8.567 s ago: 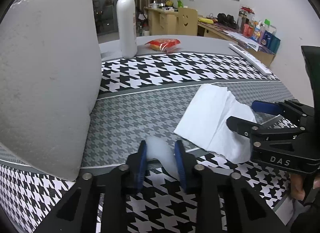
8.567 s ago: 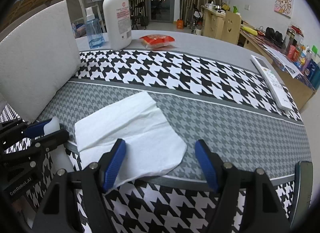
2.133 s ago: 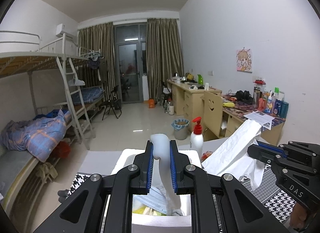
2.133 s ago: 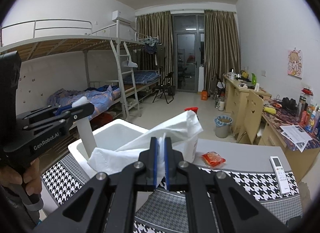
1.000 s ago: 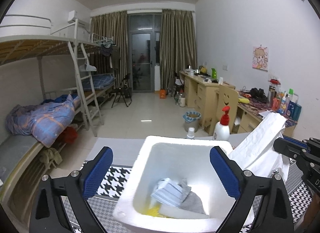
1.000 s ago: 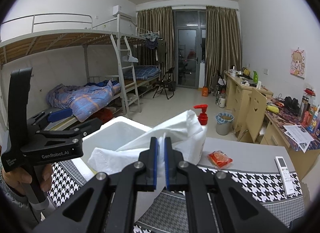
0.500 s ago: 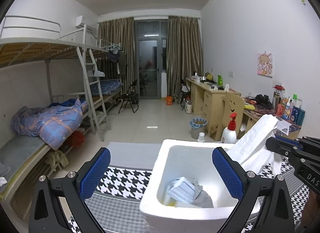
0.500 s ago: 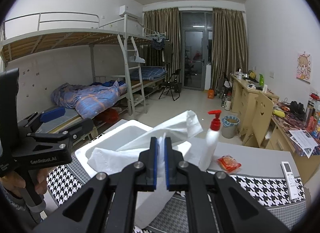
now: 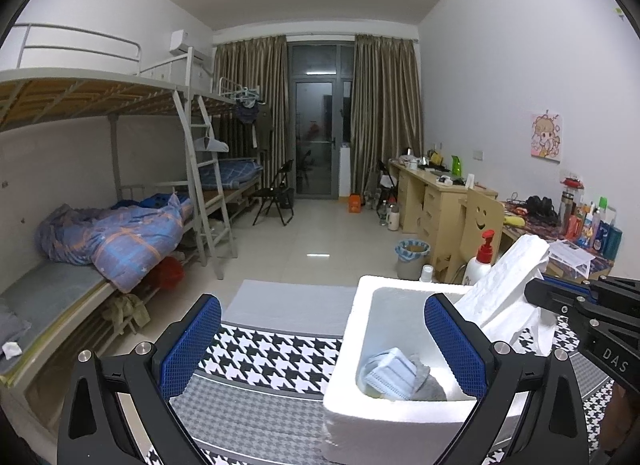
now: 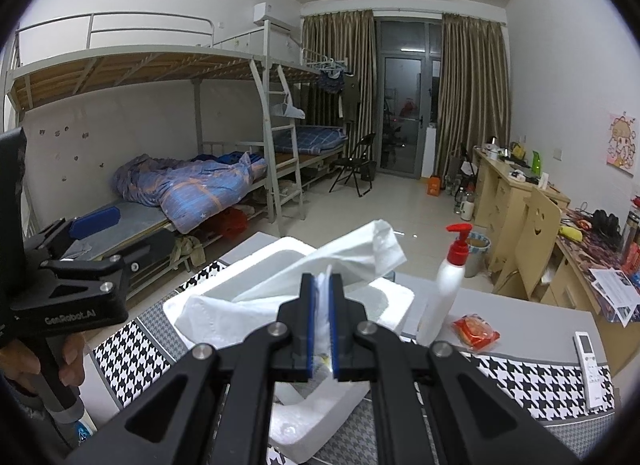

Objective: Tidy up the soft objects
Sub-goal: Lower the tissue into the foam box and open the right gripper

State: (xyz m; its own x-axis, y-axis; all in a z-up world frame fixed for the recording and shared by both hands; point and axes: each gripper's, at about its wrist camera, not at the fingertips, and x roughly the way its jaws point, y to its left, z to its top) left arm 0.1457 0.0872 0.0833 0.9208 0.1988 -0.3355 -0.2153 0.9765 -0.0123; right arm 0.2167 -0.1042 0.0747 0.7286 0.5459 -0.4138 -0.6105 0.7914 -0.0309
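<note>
A white foam box (image 9: 400,414) stands on the houndstooth tablecloth (image 9: 272,353), with a folded face mask (image 9: 390,372) and a grey cloth (image 9: 429,382) lying inside. My left gripper (image 9: 322,345) is open and holds nothing, and the box sits behind its right finger. In the right wrist view a hand (image 10: 68,357) holds the left gripper (image 10: 100,243) to the left of the box (image 10: 400,299). My right gripper (image 10: 323,321) is shut on a crumpled white tissue (image 10: 344,257), which hangs above the box opening. The tissue (image 9: 508,285) and the right gripper (image 9: 580,313) also show in the left wrist view, at the box's right side.
A white pump bottle (image 10: 448,289) with a red top stands just right of the box. A red snack packet (image 10: 476,331) and a white remote control (image 10: 592,369) lie further right. Beyond the table are a bunk bed (image 10: 192,181) and a desk (image 10: 516,189).
The left gripper let go of a white soft piece over the box and has since moved left, so the box now lies to its right. The right gripper kept its grip on the tissue and shifted left.
</note>
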